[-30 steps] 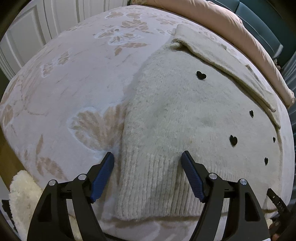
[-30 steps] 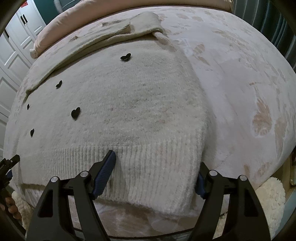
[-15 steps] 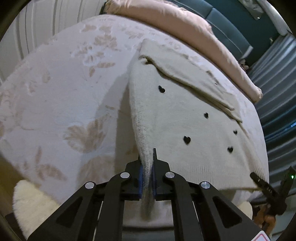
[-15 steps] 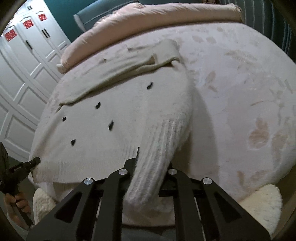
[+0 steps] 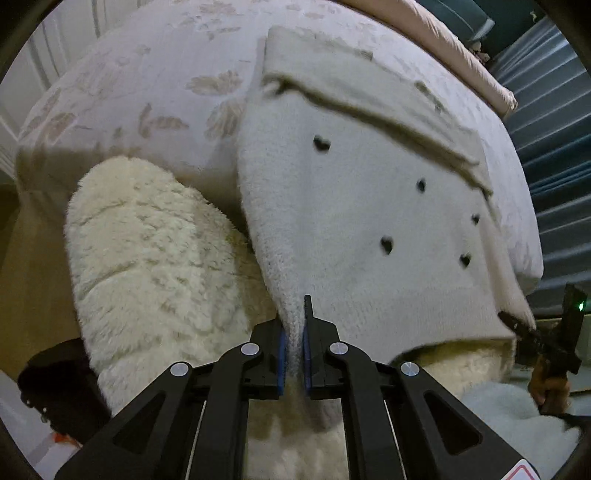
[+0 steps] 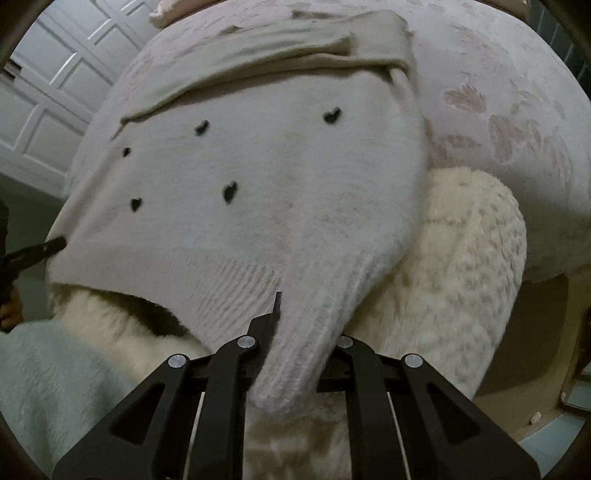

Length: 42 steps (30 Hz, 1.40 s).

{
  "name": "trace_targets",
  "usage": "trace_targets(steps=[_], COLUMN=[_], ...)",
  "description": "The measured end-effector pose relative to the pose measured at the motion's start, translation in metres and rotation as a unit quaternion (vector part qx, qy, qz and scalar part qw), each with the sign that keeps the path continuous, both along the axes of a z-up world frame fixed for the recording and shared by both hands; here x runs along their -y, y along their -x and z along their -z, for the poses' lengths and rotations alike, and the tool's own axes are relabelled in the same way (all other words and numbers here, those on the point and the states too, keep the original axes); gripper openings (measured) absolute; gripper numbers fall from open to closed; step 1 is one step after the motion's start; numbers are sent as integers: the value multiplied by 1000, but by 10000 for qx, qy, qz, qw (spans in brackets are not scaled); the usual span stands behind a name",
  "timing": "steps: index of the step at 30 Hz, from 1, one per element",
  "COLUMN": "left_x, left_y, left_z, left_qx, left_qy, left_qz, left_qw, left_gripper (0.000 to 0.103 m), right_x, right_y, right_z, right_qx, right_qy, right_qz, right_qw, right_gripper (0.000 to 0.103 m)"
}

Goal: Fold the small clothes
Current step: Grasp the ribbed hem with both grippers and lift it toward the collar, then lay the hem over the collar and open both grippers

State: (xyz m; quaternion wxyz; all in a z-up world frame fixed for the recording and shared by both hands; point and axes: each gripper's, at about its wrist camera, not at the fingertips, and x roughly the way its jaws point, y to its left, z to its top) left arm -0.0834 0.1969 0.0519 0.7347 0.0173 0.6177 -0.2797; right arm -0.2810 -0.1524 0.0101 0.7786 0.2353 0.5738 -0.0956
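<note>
A cream knit sweater point(image 5: 354, 221) with small black hearts lies on the bed, a sleeve folded across its top. My left gripper point(image 5: 293, 343) is shut on the left corner of its ribbed hem and holds it lifted off the bed's edge. My right gripper point(image 6: 295, 350) is shut on the right hem corner, which drapes over and hides the fingertips; the sweater point(image 6: 258, 166) stretches between both grippers. The right gripper also shows in the left wrist view point(image 5: 546, 336), and the left gripper's tip shows in the right wrist view point(image 6: 37, 251).
The bed has a pale floral cover point(image 5: 147, 74) and a pink quilt point(image 5: 443, 33) at the back. A fluffy white blanket point(image 5: 147, 258) hangs over the bed's near edge. White panelled doors point(image 6: 48, 99) stand to the left, blue curtains point(image 5: 554, 147) to the right.
Both grippers closed on the hem corners, then pulled the hem up and back past the bed's edge. The sweater's lower part now hangs over the fluffy blanket.
</note>
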Motion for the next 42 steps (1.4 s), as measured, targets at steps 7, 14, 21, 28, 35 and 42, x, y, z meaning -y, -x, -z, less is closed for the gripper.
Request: trace_targets(steps=[7, 14, 21, 28, 35, 42], left_x=[74, 173, 136, 94, 99, 103], left_y=[-106, -231, -222, -182, -196, -198], left_z=[-82, -67, -44, 49, 75, 49], left_qx=[1832, 2703, 2565, 1246, 559, 544], left_qy=[830, 545, 472, 83, 611, 833], left_qz=[12, -871, -1051, -1121, -1739, -1513], left_qw=[9796, 9573, 9597, 9858, 9813, 9835], left_gripper=[5, 19, 69, 72, 72, 21], right_x=[103, 200, 187, 167, 168, 172], right_y=[-87, -181, -135, -94, -116, -115], right_z=[-69, -67, -58, 32, 58, 39], right_qx=[2057, 3001, 2847, 1716, 1655, 2011], right_qy=[35, 169, 796, 240, -518, -837], right_qz=[882, 2439, 2569, 2834, 2981, 2983], right_qw=[9746, 9220, 9201, 9432, 9387, 9293], right_gripper=[14, 32, 70, 70, 74, 16])
